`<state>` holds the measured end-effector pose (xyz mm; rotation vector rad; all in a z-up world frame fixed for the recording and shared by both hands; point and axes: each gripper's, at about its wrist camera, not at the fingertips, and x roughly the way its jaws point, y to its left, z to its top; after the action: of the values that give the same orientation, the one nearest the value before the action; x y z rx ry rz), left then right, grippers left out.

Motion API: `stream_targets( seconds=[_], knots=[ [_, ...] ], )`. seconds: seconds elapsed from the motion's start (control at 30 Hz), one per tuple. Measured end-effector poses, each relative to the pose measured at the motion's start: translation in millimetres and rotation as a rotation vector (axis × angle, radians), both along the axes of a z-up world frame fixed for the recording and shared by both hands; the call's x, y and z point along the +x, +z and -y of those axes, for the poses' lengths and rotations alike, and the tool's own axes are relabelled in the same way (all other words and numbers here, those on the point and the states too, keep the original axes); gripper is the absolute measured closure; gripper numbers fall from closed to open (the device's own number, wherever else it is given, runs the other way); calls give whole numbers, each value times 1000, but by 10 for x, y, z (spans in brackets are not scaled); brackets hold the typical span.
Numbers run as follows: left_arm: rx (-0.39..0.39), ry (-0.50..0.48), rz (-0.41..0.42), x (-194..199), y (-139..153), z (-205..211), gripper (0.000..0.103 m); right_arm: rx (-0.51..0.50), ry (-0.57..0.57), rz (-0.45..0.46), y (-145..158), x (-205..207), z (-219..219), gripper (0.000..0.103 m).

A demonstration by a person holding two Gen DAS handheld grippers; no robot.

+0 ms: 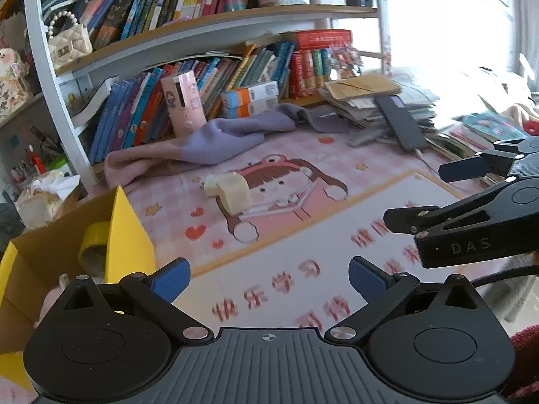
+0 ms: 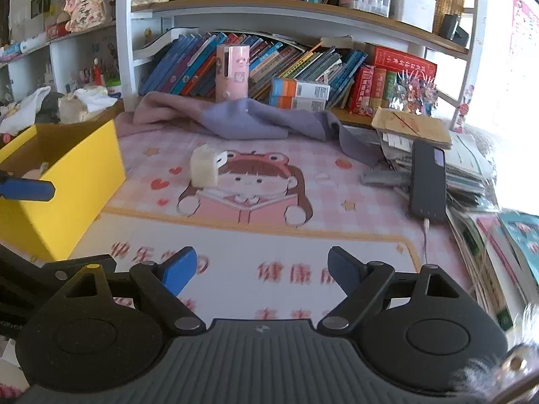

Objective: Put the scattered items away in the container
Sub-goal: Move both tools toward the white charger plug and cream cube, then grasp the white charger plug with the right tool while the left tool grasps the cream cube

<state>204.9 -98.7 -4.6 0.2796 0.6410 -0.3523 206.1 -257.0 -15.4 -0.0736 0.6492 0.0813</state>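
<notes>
Both pairs of fingers stand spread and empty, left gripper (image 1: 269, 281) beside the yellow box (image 1: 129, 235), right gripper (image 2: 262, 269) over the pink desk mat (image 2: 337, 242). Farther on the mat lies the cream charger block (image 2: 204, 165), well apart from the box, likely the next pick

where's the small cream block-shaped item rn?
The small cream block-shaped item lies on the pink cartoon desk mat, centre-left in the right wrist view, right of the yellow cardboard box and in front of the purple cloth.
</notes>
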Motion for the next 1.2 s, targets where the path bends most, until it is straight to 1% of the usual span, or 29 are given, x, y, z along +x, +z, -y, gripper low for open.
stream_targets(
  seconds=[0.37,0.5,0.63,0.73,0.83,0.93,1.0,1.1,1.2],
  knots=[
    [37,185,-18,835,-102,281,1,65,116,-5,-66,948,425,18],
    [21,252,-54,1132,-227,343,1,75,142,-2,-134,1337,503,18],
    [21,280,-48,1370,-403,422,1,93,171,-17,-256,1777,552,19],
    [19,322,-54,1586,-565,470,2,121,222,-33,-359,2139,521,20],
    [7,361,-73,1797,-708,486,2,111,305,-70,-499,2440,398,20],
    [-1,384,-75,1962,-798,485,4,89,369,-81,-624,2626,263,21],
    [-17,397,-74,2045,-842,480,4,97,403,-73,-669,2701,209,22],
    [-63,412,-82,2141,-918,476,8,134,425,-59,-700,2784,171,22],
    [-85,411,-86,2205,-995,502,19,145,442,-59,-720,2836,137,22]
  ],
)
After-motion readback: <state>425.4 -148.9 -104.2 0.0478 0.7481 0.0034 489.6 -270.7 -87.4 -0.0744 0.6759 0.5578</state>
